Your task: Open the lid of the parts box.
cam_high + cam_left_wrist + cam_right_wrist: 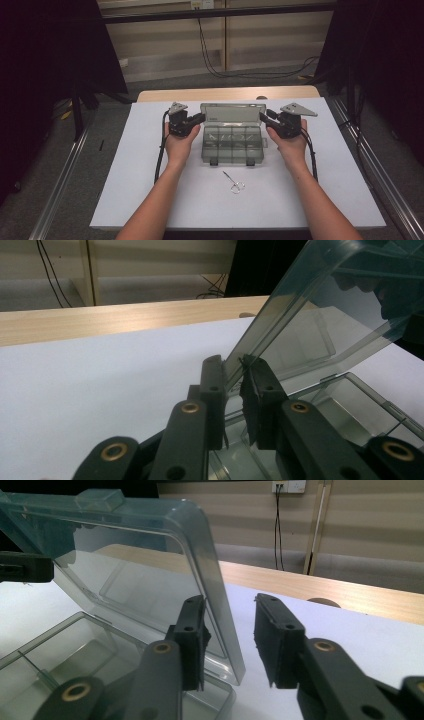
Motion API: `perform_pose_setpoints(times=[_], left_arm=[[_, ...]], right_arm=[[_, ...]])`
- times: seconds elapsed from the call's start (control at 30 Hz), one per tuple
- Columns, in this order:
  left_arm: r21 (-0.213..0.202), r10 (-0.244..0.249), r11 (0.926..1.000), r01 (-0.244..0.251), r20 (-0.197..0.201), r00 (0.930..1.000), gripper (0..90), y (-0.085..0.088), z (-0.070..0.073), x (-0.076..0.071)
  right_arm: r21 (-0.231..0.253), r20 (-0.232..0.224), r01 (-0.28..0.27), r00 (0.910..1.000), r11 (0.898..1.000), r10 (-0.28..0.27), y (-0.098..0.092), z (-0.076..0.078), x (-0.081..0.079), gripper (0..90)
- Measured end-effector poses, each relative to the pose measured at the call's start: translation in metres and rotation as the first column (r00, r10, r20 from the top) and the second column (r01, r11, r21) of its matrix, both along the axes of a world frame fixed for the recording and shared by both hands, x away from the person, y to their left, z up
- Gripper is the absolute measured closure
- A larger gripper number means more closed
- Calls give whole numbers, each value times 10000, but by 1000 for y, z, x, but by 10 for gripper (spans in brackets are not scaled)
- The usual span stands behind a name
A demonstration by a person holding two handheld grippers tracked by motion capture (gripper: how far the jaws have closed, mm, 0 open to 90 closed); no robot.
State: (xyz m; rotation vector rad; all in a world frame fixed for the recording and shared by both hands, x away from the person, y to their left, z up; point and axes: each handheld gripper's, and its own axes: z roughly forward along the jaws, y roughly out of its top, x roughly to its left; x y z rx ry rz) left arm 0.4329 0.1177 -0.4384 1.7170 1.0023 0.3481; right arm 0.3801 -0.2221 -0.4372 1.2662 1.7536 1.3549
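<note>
High view: the clear smoke-grey plastic compartment box (232,142) sits mid-table on the white table sheet (150,200), its hinged see-through lid (231,113) standing up at the back. My left gripper (199,118) is at the lid's left edge, my right gripper (264,118) at its right edge. A small pair of steel scissors w/ ring handles (234,183) lies just in front of the box, apart from it. Pale wooden table edge (227,93) shows behind the sheet.

Left gripper view: my black jaws are pinched together on the lid's side edge, pads on both faces of the thin plastic. The lid leans up and away to the right; the box tray w/ thin dividers is below it.

Right gripper view: jaws stand apart. The lid's rounded corner rim sits between them, close by the left pad; the right pad is clear of it, so no grip on this side.

Risks, as I judge it: only one side is clamped, so the lid could twist at the hinge or flop shut if the left pinch slips. The plastic looks smooth, glossy and thin, so not much friction. If I close the right jaws off-centre they may push the rim sideways and shift the light box on the slick sheet.
</note>
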Motion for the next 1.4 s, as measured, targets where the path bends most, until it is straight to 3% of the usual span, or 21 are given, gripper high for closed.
perform_pose_setpoints(times=[0.2, 0.3, 0.37, 0.77, 1.03, 1.1, 1.17, 1.4], left_arm=[[6, -22, 10000, 22, 29, 10000, 802, 0, -1, 2], [105, 33, 9999, -33, -7, 10000, 807, -1, -1, 4], [121, 49, 9999, -49, -42, 10000, 808, -1, -2, 6], [265, 224, 9994, -220, -183, 9996, 804, -6, -14, 17], [14, 137, 9999, -136, -448, 9989, 828, -4, -23, 25], [365, 232, 9991, -218, -392, 9990, 841, -6, -22, 27], [459, 236, 9987, -216, -422, 9988, 850, -6, -21, 29], [514, 399, 9980, -371, -558, 9976, 863, -9, -21, 32]], right_arm=[[-5, 136, -42, 9999, 10000, 42, 4, 0, 1, 724], [-166, 92, 139, 9999, 9998, -137, 7, -2, 2, 758], [-279, -65, 424, 9991, 9987, -426, 8, -2, 4, 831], [-162, -348, 654, 9972, 9977, -660, 7, -1, 12, 856], [87, -758, 675, 9949, 9977, -666, 5, 1, 24, 857], [115, -797, 741, 9941, 9972, -730, 5, 0, 26, 858], [95, -848, 776, 9935, 9969, -766, 6, 1, 29, 858], [85, -1005, 884, 9911, 9960, -871, 6, 0, 36, 855]])
